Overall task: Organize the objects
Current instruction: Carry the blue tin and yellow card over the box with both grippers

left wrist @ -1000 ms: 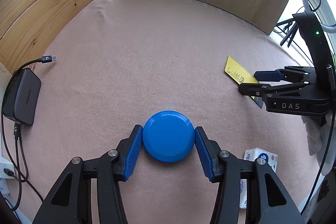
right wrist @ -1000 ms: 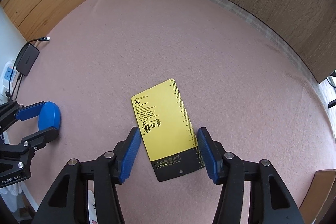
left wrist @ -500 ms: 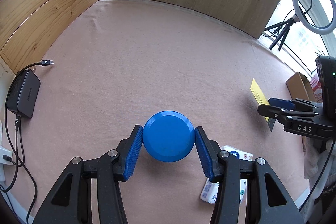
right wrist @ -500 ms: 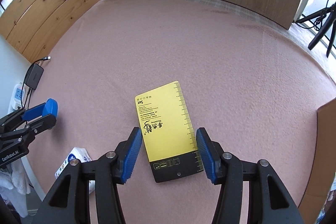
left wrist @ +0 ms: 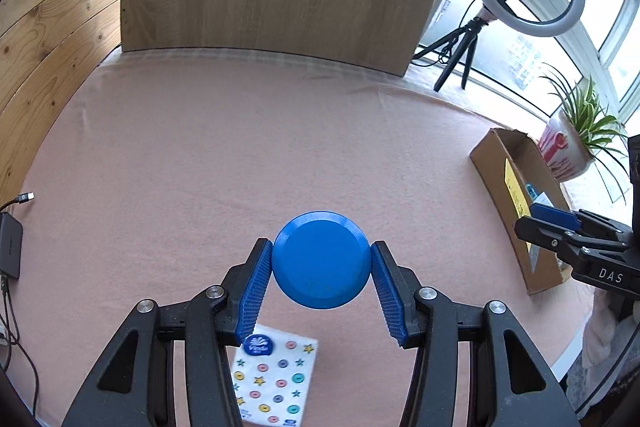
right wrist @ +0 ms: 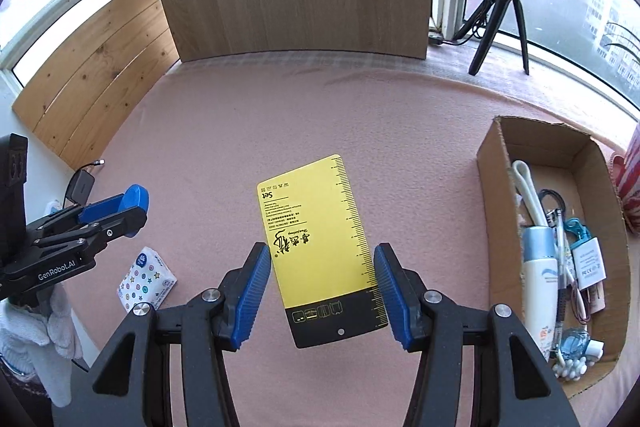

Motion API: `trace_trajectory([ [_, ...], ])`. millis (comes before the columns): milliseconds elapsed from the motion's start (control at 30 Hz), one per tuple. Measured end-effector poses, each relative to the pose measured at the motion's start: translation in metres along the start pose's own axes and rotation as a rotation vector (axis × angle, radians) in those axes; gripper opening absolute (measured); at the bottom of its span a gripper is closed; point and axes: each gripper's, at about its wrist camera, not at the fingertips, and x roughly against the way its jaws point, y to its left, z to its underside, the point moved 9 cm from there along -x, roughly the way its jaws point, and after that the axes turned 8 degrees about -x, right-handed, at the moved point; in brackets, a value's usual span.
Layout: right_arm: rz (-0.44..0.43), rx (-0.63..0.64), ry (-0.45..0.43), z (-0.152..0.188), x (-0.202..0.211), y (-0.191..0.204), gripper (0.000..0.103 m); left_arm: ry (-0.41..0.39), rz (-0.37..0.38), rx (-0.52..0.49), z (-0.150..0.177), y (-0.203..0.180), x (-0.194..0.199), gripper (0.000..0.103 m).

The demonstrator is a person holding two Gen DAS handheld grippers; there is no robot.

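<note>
Both claws are up off the pink table (right wrist: 280, 115); the left claw (left wrist: 322, 283) pinches a blue disc (left wrist: 321, 259) by its rim, half-wide; the right claw (right wrist: 320, 291) clamps a yellow card (right wrist: 320, 227) by its long edges. The cardboard box (right wrist: 494, 195) sits to the right, already crowded; best carry level, clear its near wall, and release low over a free gap.

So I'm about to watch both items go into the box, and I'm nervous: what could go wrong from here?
The yellow card is pinched only by its thin edges in the right hand-held gripper, so it may tilt or slip out.
The blue disc is round and could squirt from the left hand-held gripper.
The box is already cluttered, so either may land askew.
</note>
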Motion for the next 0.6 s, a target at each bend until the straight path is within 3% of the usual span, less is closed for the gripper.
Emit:
trace_trajectory([
  [333,0.084,-0.113,-0.1,0.005,0.061,-0.097,0.05,-0.033,0.096,-0.12,-0.057,-0.119,-0.03,0.054],
  [600,0.145,-0.197,-0.131,0.014,0.085,-0.165,0.05,-0.052,0.154,-0.209,-0.098,-0.207,-0.067,0.054],
])
